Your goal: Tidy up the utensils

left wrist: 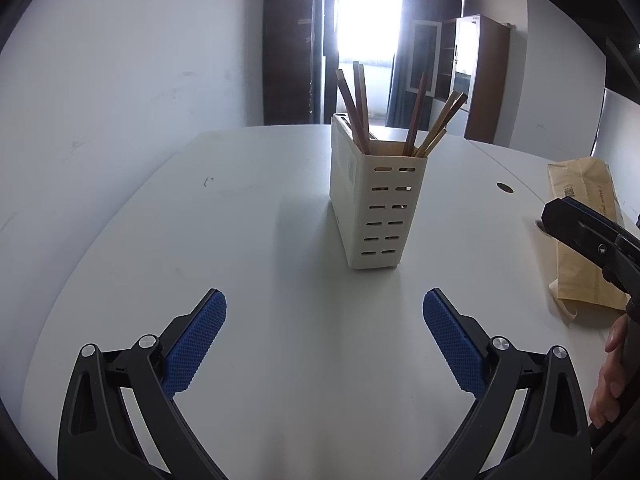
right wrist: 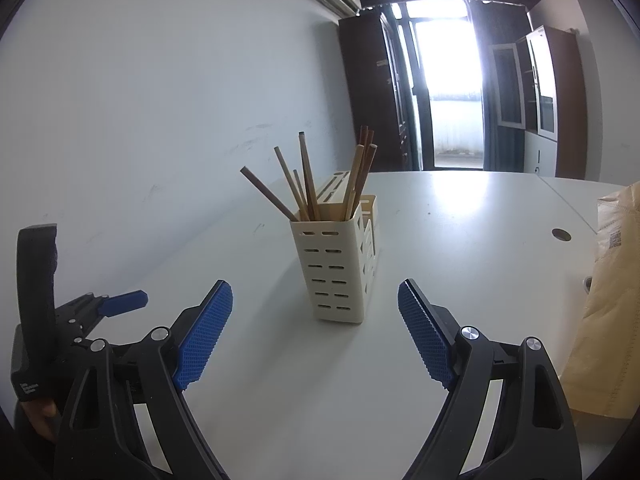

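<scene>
A cream slotted utensil holder (left wrist: 376, 200) stands upright on the white table (left wrist: 240, 240), with several wooden chopsticks (left wrist: 360, 104) sticking out of its near compartment. It also shows in the right wrist view (right wrist: 340, 272), with the chopsticks (right wrist: 308, 184) fanned out. My left gripper (left wrist: 324, 320) is open and empty, a short way in front of the holder. My right gripper (right wrist: 314, 316) is open and empty, with the holder's base just beyond its fingertips. The right gripper's body also shows in the left wrist view (left wrist: 592, 240), at the right edge.
A tan paper package (left wrist: 584, 232) lies on the table at the right; it also shows in the right wrist view (right wrist: 612, 300). A round cable hole (right wrist: 561, 234) sits in the table. The left gripper's body (right wrist: 80, 312) is at the left. A white wall runs behind.
</scene>
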